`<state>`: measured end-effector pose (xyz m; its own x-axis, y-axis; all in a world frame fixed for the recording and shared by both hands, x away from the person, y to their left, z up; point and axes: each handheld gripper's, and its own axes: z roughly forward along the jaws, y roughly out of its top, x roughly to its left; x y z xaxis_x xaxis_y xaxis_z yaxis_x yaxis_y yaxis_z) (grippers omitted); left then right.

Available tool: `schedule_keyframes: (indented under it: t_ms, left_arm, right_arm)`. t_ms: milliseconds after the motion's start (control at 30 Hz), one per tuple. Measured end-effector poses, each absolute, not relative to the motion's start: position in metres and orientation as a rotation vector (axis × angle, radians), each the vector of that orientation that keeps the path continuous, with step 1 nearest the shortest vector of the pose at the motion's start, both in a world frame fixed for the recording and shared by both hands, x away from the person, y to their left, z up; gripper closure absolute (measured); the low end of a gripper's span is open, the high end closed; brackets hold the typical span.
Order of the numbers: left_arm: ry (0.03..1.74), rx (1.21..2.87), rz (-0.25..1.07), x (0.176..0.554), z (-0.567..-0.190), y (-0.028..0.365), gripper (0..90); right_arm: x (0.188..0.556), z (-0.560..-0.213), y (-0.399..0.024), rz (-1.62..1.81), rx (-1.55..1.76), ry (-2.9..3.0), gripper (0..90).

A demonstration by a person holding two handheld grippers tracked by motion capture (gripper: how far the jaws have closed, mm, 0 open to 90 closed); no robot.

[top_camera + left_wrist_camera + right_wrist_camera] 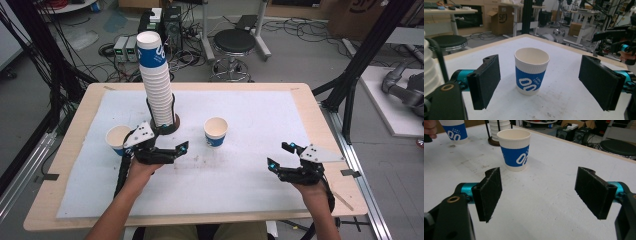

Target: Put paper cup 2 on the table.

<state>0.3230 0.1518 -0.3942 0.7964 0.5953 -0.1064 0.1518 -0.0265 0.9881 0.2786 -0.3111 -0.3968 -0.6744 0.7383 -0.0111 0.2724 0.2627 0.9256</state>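
A round black stool (234, 42) stands on the grey floor beyond the far edge of the wooden table (70, 150), amid loose cables. Small grey equipment boxes (126, 48) sit to its left. A brown cardboard box (503, 19) rests under a workbench. Black frame struts (367, 55) rise at the right.

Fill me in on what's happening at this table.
A person works two handheld grippers over a white mat. Two single paper cups stand upright: one mid-table, one by the left gripper. A tall stack of cups rises in a holder behind. The left gripper faces the middle cup, jaws open and empty. The right gripper is open too.
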Motion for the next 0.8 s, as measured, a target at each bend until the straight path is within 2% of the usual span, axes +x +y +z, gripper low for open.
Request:
schedule_keyframes:
  t_ms: [400, 800]
  left_arm:
    - [0.614, 1.53, 0.471, 0.296, -0.391, 0.197, 17.8]
    - [0.628, 1.499, 0.5, 0.285, -0.401, 0.216, 18.0]
  right_arm:
    - [0.277, -0.396, -0.316, 1.389, 0.916, 2.072, 22.4]
    - [0.268, -0.396, -0.316, 1.377, 0.921, 2.053, 22.4]
